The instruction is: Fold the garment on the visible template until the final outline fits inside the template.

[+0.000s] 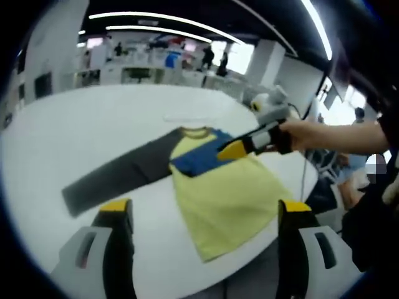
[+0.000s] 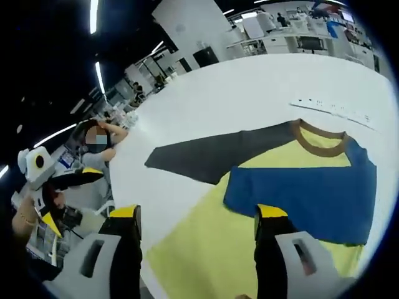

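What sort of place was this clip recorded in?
Most likely an open-plan office or lab floor. A long-sleeved shirt lies on a large white table, long ceiling light strips run overhead, and rows of desks with people fill the background. A seated person is near the table's edge.

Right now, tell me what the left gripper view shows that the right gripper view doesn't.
Left gripper view alone: the shirt's lower hem near the table's edge, and the right tool over the blue sleeve, which is folded across the chest. Right gripper view alone: the left tool held off the table. Both: shirt, grey sleeve, white table.
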A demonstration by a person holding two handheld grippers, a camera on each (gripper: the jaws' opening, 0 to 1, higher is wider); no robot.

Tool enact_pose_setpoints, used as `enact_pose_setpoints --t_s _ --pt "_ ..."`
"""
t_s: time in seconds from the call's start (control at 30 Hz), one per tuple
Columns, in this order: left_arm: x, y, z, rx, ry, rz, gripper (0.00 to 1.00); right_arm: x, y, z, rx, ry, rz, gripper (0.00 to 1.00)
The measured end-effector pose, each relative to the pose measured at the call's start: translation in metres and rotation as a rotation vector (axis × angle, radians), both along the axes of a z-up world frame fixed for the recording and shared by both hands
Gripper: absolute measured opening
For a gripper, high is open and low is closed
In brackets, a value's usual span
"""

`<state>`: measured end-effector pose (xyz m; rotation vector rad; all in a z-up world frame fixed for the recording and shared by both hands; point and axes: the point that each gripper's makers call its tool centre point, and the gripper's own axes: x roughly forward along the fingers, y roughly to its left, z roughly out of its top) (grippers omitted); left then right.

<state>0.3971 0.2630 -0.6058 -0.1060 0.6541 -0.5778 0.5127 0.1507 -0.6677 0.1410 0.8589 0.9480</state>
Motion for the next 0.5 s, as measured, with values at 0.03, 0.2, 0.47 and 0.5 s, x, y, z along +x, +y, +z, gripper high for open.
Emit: enact_pose_setpoints --t_s 0.03,0.2,0.47,0.5 --pt "-0.001 -0.002 0.001 0.001 -0.003 -0.003 0.93 -0.001 -0.002 0.002 0.002 -0.003 -0.001 0.79" --pt "-0.007 -0.011 0.008 0.012 -0.011 -0.014 0.92 -0.012 -0.026 0.016 0.03 -0.036 -0.024 0.84" --pt "-0.018 -0.023 0.019 0.02 -0.031 -0.026 0.92 -0.029 -0.07 0.04 0.067 -0.087 -0.082 0.91" --pt "-0.019 -0.024 0.02 0.023 -0.032 -0.028 0.92 -0.031 -0.075 0.045 0.083 -0.099 -0.091 0.92"
